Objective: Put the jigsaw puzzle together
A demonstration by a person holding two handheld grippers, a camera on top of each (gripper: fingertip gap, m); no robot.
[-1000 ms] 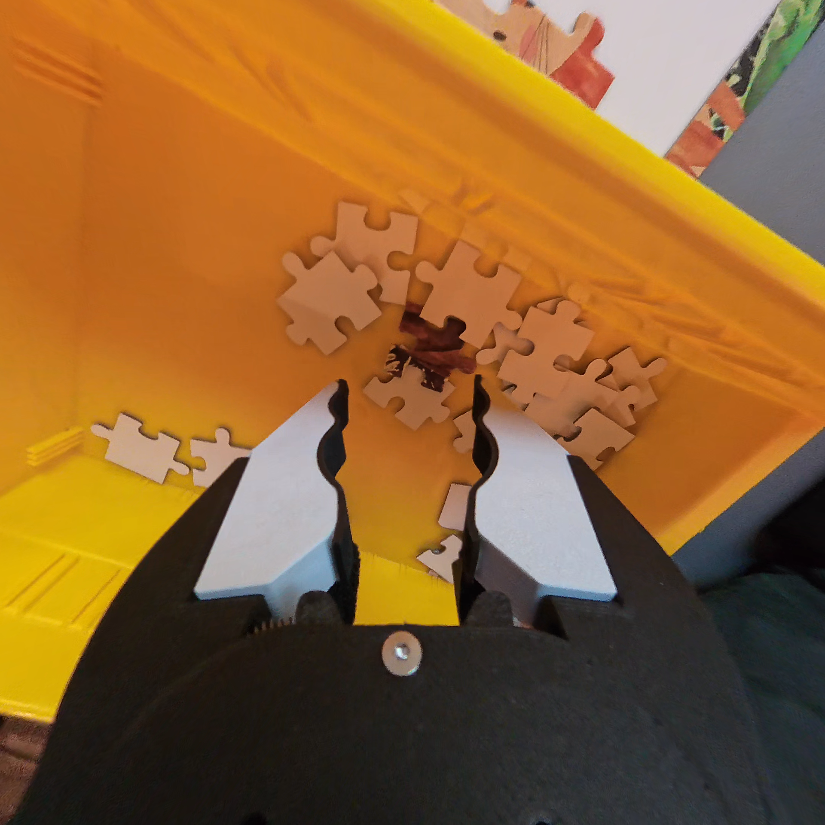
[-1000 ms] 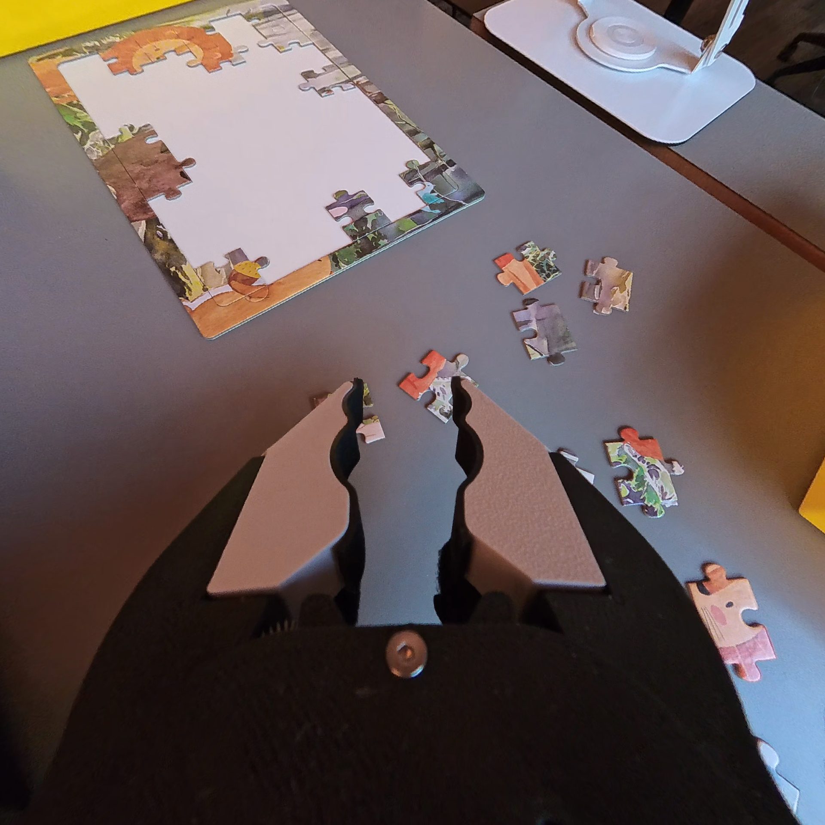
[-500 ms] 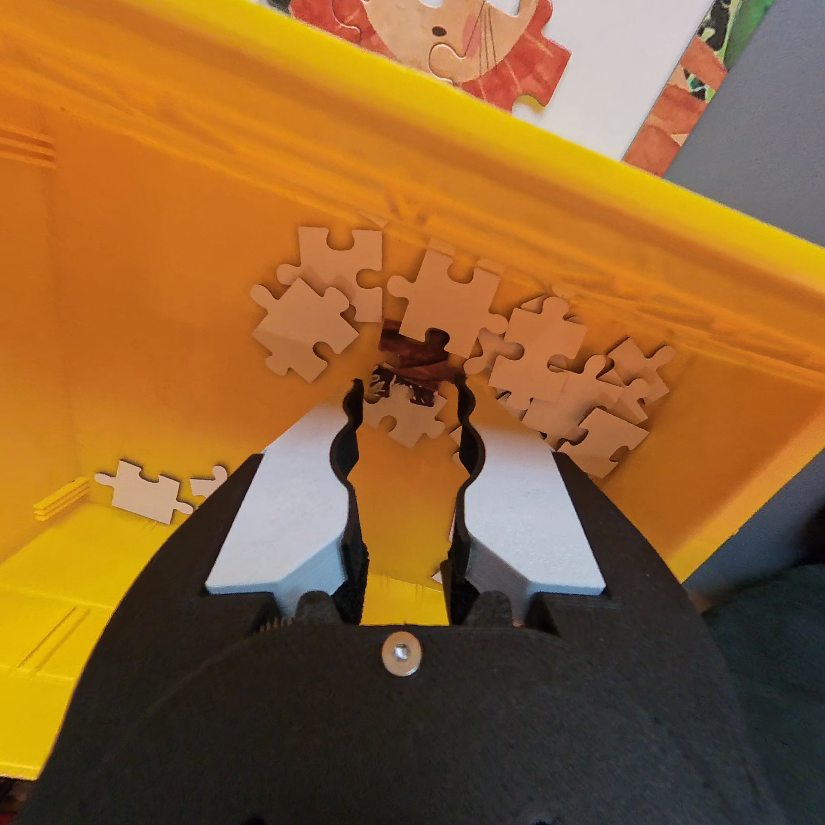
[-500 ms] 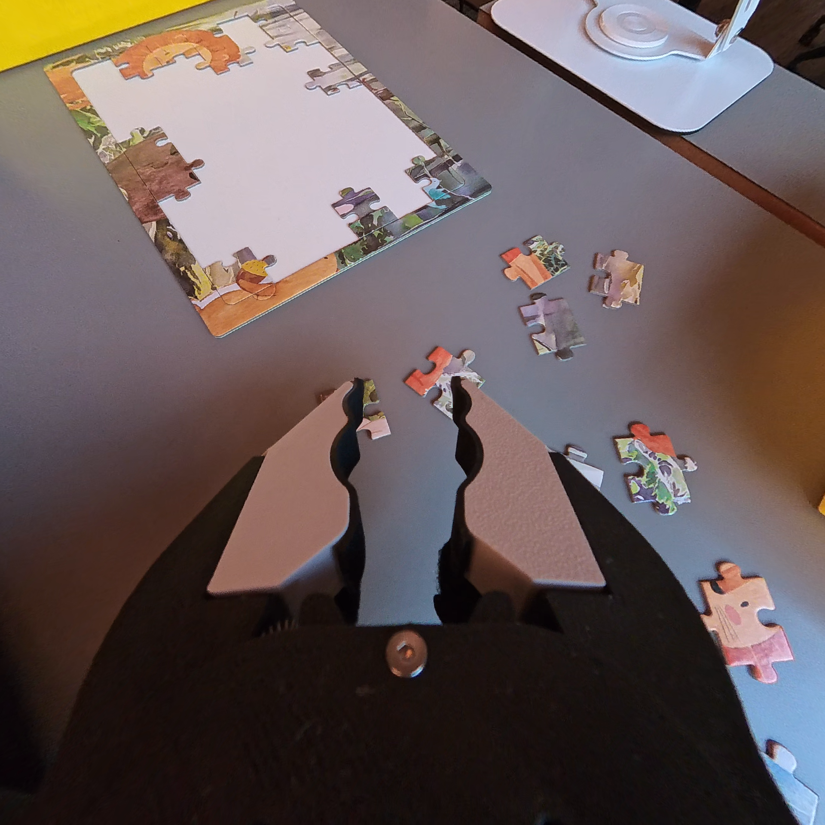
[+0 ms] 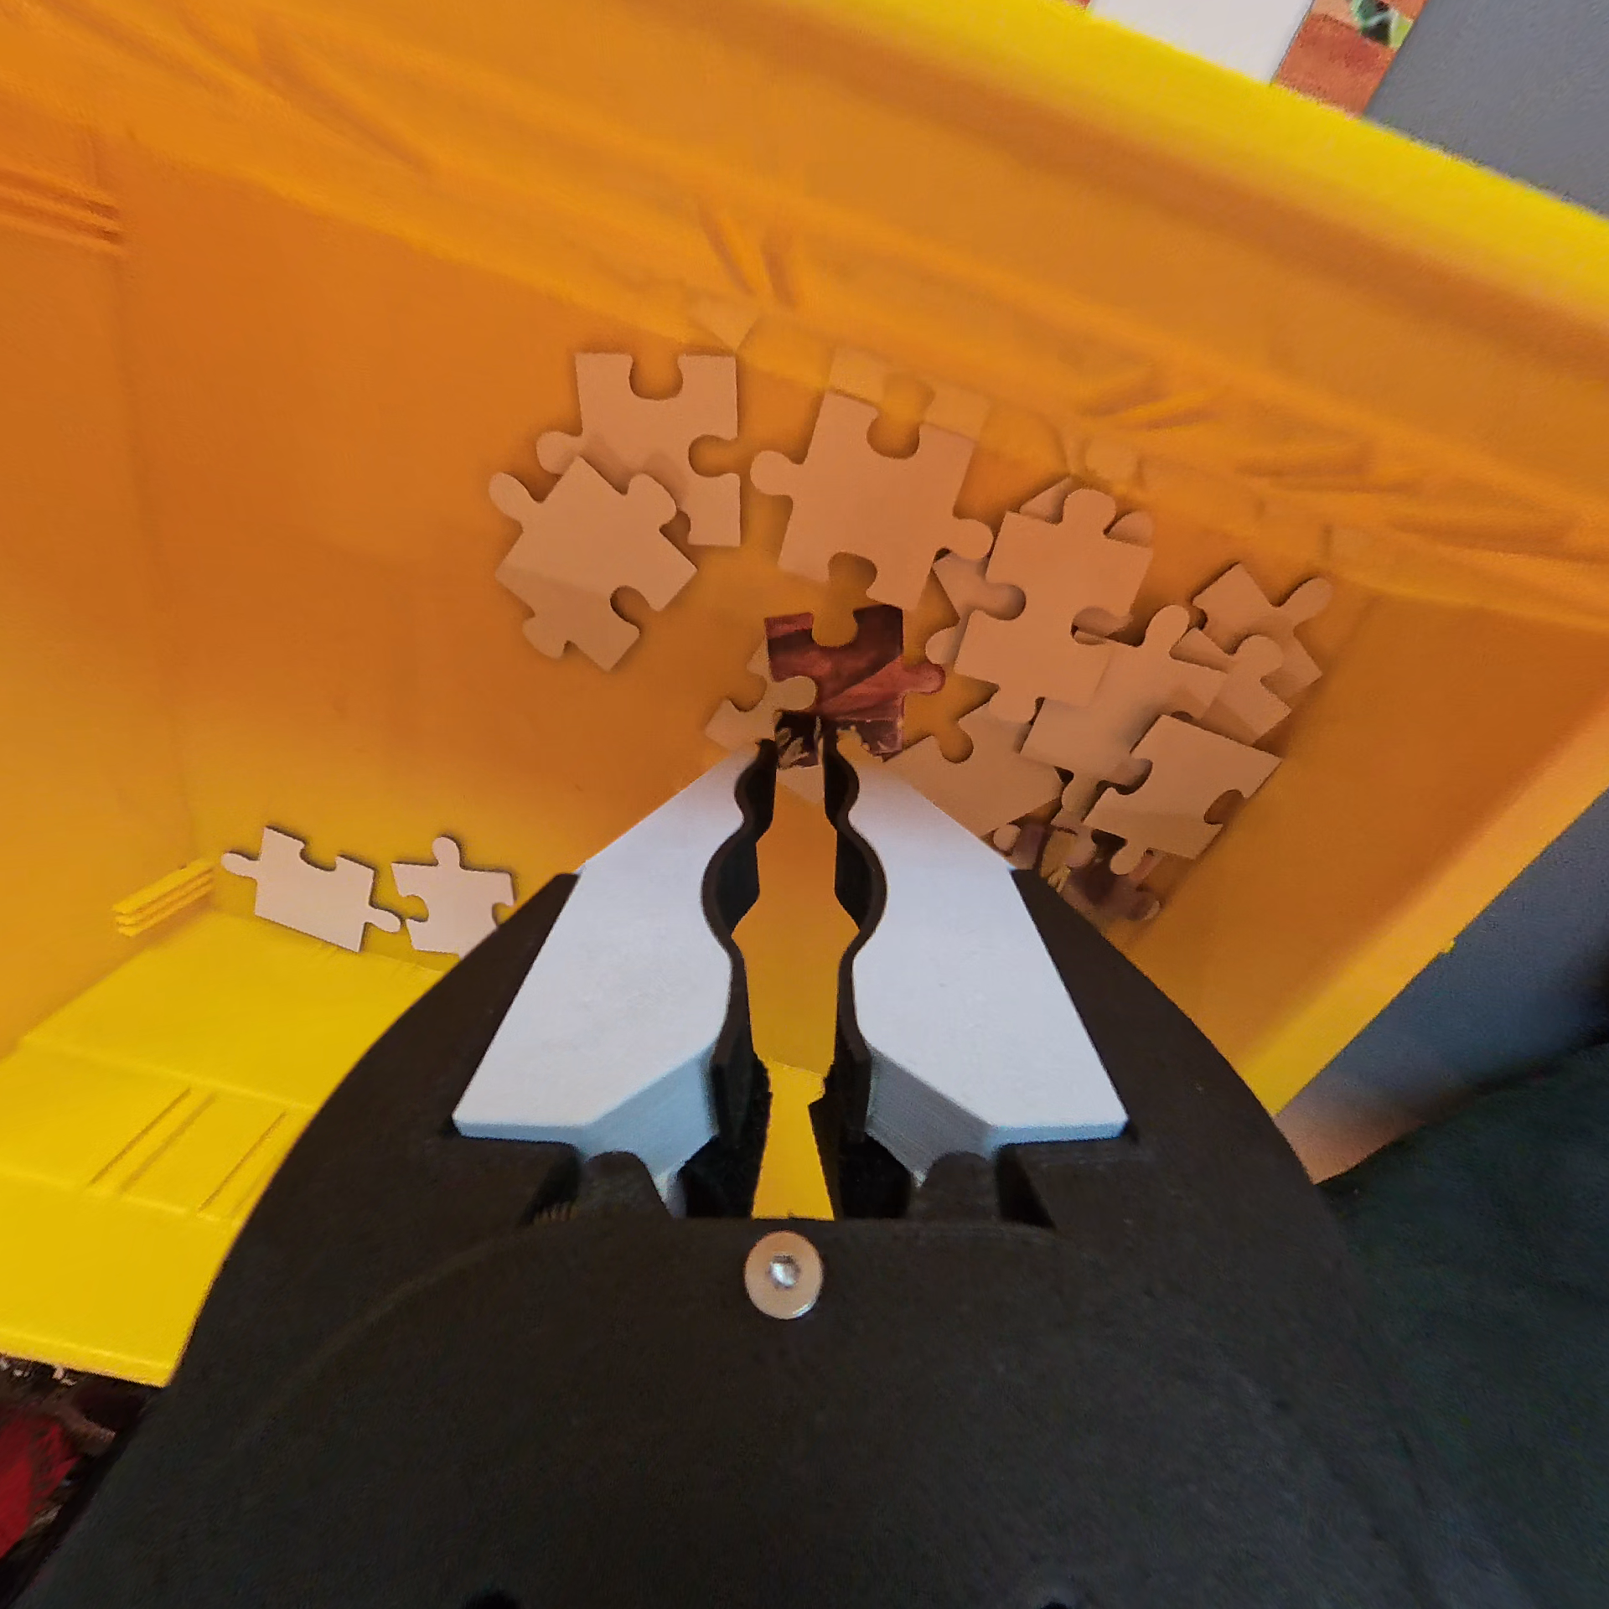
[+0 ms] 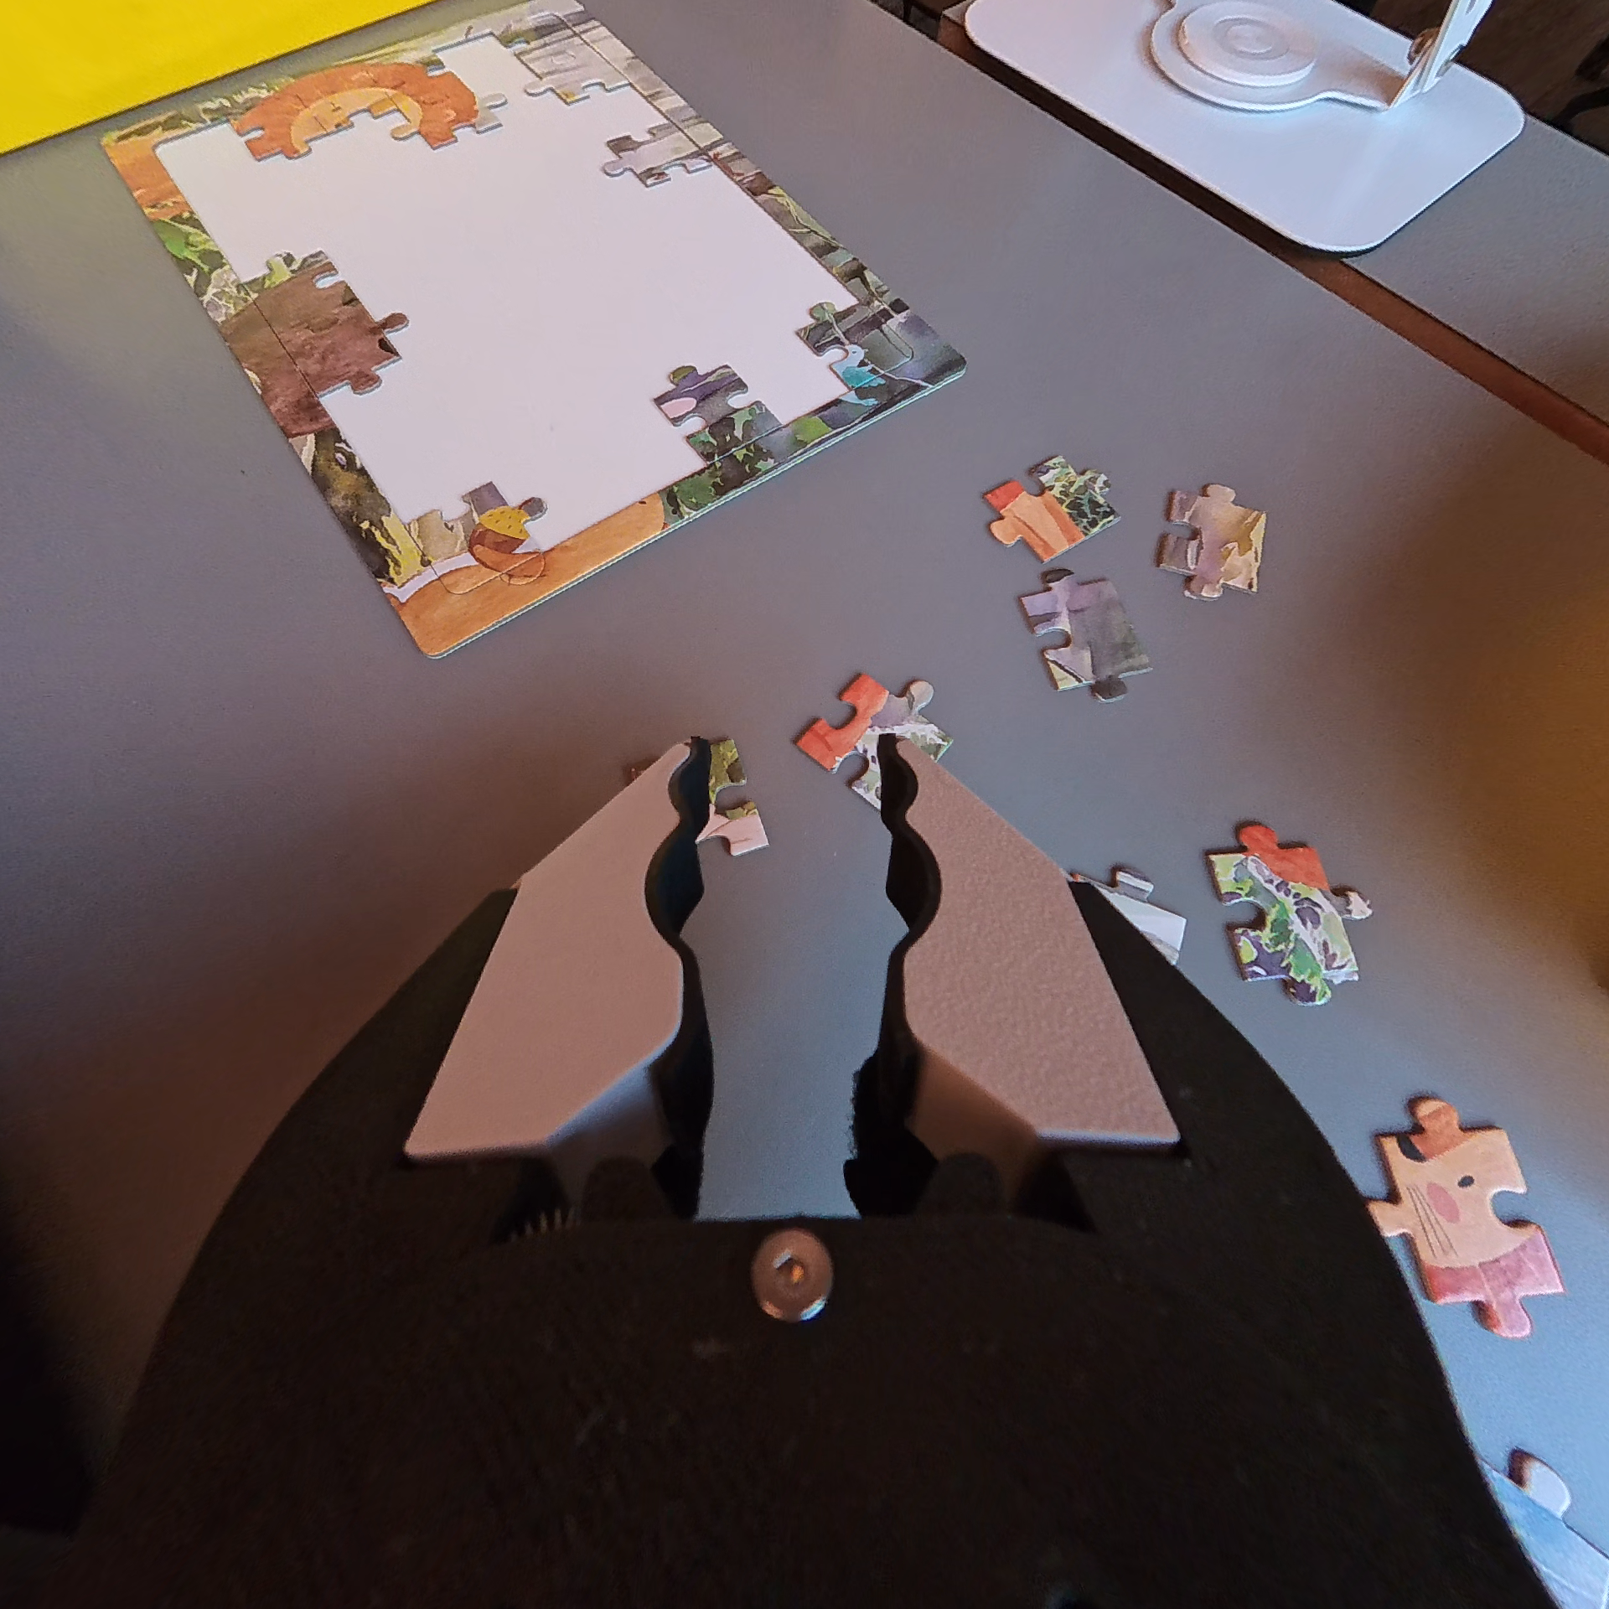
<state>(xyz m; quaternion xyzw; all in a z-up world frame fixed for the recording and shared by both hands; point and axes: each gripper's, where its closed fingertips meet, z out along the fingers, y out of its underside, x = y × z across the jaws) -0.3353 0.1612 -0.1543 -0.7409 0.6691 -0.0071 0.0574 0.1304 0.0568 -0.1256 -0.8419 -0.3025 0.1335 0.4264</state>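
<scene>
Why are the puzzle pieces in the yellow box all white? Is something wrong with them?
Most pieces in the yellow bin lie picture-side down, showing blank backs. Only one dark brown piece shows its picture; the left gripper is at its near edge.

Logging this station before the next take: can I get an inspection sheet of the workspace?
Surface: grey table, bare between the things.
Job's things: puzzle board with border parts filled and a white middle; loose pieces face up to its right; yellow bin holding mostly face-down pieces.
Clutter: white stand base at the far edge.
Tongs: left tongs nearly shut at a dark printed piece in the bin, grip unclear; right tongs open above the table, holding nothing.
Cables: nothing seen.
Surroundings: dark, indistinct.
</scene>
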